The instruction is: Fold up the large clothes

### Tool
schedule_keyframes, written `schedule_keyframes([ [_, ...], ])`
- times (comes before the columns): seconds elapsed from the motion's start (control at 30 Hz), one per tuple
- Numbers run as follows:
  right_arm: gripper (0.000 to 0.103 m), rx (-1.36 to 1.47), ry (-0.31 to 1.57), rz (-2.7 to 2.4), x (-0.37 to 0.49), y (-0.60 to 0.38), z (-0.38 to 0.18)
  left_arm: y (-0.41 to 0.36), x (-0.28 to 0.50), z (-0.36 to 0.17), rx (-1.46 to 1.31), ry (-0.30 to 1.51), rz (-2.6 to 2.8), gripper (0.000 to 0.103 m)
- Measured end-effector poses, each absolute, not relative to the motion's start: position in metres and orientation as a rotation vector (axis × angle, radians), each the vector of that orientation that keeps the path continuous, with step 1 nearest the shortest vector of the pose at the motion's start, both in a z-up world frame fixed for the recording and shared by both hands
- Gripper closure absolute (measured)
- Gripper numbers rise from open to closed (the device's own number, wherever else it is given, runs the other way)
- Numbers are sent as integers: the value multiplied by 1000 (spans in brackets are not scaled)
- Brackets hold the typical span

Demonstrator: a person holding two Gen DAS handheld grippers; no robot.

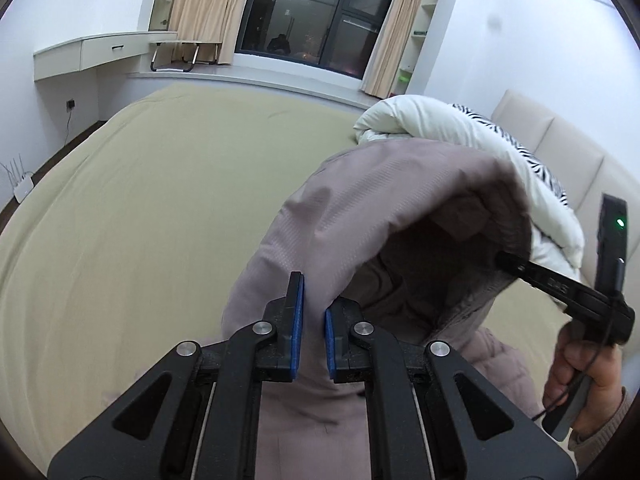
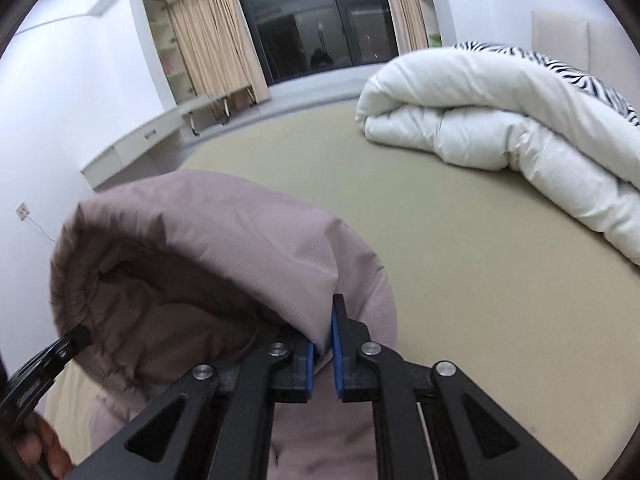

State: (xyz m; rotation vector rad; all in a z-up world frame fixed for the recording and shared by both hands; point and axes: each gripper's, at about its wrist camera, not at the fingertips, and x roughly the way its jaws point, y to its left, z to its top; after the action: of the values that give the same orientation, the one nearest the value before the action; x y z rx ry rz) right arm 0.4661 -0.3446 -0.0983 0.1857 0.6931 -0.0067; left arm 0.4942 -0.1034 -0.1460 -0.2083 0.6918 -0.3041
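A mauve padded hooded jacket (image 1: 360, 216) is held up above the olive-green bed (image 1: 160, 208), its hood arching open between the two grippers. My left gripper (image 1: 314, 320) is shut on the hood's left edge. My right gripper (image 2: 323, 344) is shut on the hood's right edge (image 2: 280, 248). In the left wrist view the right gripper's fingers (image 1: 516, 266) enter the hood rim from the right, held by a hand (image 1: 584, 376). In the right wrist view the left gripper's fingertips (image 2: 78, 338) pinch the rim at lower left. The jacket's body hangs below, mostly hidden.
A rolled white duvet with a zebra-print side (image 2: 500, 120) lies at the head of the bed by a beige headboard (image 1: 560, 148). A white wall desk (image 1: 88, 56), a dark window with beige curtains (image 1: 312, 12) and a router on the floor (image 1: 20, 188) stand beyond.
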Motion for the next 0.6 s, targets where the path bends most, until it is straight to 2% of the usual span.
schedule_keyframes([
  [0.1, 94, 128, 641, -8, 394, -340, -96, -91, 437, -141, -227, 671, -327, 95],
  [0.2, 94, 122, 644, -21, 327, -336, -116, -83, 365, -144, -208, 671, -340, 95],
  [0.33, 93, 282, 741, -27, 271, -339, -163, -89, 292, -177, -191, 764, -337, 95],
  [0.4, 92, 337, 821, -56, 254, -340, -185, -87, 267, -207, -219, 899, -351, 95],
  [0.47, 88, 366, 856, -54, 233, -339, -191, -74, 245, -225, -296, 984, -325, 95],
  [0.53, 69, 346, 896, -60, 216, -341, -190, -56, 217, -230, -355, 1016, -293, 95],
  [0.6, 68, 351, 877, -78, 201, -350, -174, -42, 200, -217, -397, 991, -273, 95],
])
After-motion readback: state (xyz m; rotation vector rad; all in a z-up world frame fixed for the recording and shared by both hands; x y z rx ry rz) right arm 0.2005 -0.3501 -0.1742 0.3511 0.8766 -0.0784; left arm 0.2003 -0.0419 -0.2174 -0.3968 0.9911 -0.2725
